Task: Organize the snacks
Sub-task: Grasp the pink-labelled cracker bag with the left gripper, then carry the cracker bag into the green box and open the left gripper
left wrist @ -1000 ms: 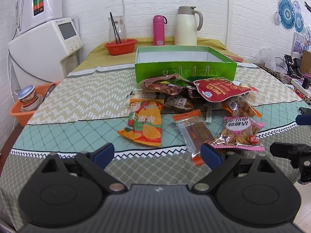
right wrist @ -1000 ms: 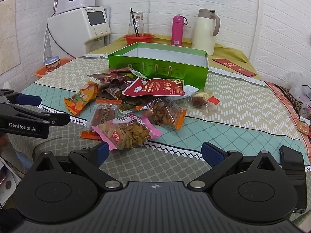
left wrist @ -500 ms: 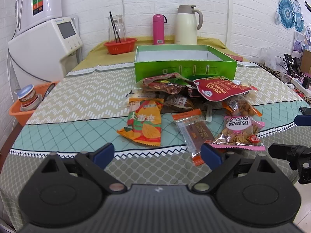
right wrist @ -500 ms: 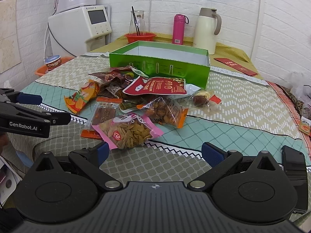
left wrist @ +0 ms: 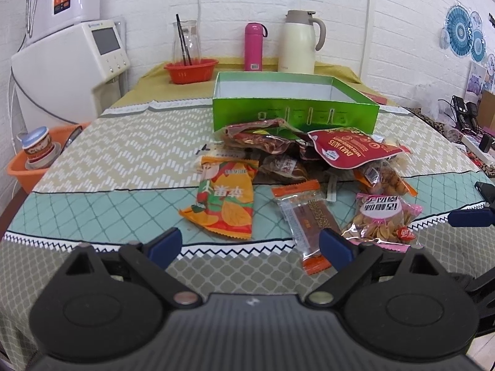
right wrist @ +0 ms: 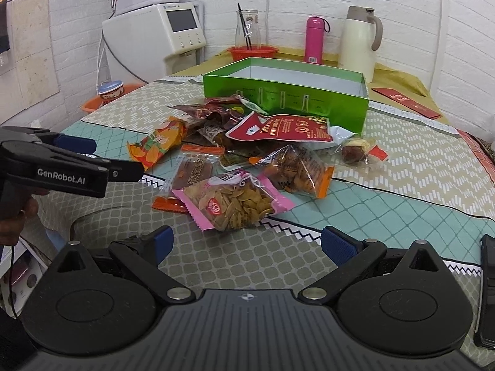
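A pile of snack packets lies before an open green box on the patterned tablecloth. Nearest in the left wrist view are an orange packet, a clear-wrapped brown bar and a pink-edged chip bag. A red nut pouch tops the pile. My left gripper is open, hovering short of the orange packet and the bar. My right gripper is open too, just short of the chip bag. Neither holds anything.
At the back stand a white appliance, a red bowl, a pink bottle and a cream jug. An orange tub sits off the table's left edge. A black phone lies at the right.
Both grippers have edged slightly toward the pile; the snacks look a little nearer. Nothing on the table has shifted.
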A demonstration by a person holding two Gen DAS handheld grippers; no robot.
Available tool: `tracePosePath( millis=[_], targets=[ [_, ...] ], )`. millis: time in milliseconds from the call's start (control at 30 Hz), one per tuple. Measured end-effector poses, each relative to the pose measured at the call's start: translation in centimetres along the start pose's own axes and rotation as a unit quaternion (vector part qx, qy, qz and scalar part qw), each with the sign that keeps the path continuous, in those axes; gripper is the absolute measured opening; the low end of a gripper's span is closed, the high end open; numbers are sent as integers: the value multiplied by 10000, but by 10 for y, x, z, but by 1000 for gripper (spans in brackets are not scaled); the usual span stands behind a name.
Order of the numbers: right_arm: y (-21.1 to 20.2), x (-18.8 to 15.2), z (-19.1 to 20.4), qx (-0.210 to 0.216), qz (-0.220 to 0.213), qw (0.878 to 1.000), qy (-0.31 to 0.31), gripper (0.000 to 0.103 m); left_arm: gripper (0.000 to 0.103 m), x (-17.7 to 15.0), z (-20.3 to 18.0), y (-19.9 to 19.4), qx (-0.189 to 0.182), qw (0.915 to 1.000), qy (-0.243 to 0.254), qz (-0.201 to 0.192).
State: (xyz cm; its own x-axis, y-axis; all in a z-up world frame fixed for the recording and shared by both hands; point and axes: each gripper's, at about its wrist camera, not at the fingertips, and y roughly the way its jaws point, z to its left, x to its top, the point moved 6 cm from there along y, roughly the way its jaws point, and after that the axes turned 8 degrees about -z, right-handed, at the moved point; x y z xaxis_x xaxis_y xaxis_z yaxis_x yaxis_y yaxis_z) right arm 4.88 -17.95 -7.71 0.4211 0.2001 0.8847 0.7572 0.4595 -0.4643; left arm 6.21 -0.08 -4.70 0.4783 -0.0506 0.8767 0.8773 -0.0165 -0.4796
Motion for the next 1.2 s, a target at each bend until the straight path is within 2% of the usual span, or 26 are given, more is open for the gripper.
tracePosePath(
  millis=[100,200,300,367,433,500,633,700,800,833,867,900,1000,1200],
  targets=[
    [8,-4,2,71,62,9999,-78,103,94,3,-7,4,-229,9997,88,-62],
    [16,-7,2,245,58,9997,-29,103,94,6,-21,10,-749,9970,175,-9],
    [22,-7,-1,323,41,9995,45,103,94,15,-38,19,-951,9938,506,-291],
    [24,-7,-4,313,11,9995,18,103,94,18,-50,24,-1243,9901,587,-271],
    [26,-6,-7,372,-31,9993,-4,103,94,18,-59,27,-1592,9862,454,-51],
    [27,-5,-9,445,-99,9990,-1,103,94,20,-67,35,-1678,9845,511,20],
    [32,-4,-10,495,-144,9985,-154,103,94,17,-79,43,-2173,9746,372,406],
    [35,-3,-9,519,-163,9983,-231,103,94,15,-83,43,-2497,9667,321,456],
    [40,-3,-5,560,-170,9977,-355,103,92,13,-84,52,-2641,9626,96,590],
    [42,-3,-4,562,-164,9976,-373,103,87,13,-84,54,-2726,9602,15,609],
    [42,-2,-4,557,-241,9976,-343,103,76,13,-84,54,-2818,9576,-70,590],
    [43,0,-5,539,-250,9978,-277,97,69,14,-83,53,-2821,9573,-110,619],
    [42,5,-4,597,-227,9979,-116,82,68,17,-80,53,-2848,9565,-251,588],
    [31,29,5,472,-590,9963,-420,80,67,40,-73,32,-2772,9606,-196,45]
  ],
)
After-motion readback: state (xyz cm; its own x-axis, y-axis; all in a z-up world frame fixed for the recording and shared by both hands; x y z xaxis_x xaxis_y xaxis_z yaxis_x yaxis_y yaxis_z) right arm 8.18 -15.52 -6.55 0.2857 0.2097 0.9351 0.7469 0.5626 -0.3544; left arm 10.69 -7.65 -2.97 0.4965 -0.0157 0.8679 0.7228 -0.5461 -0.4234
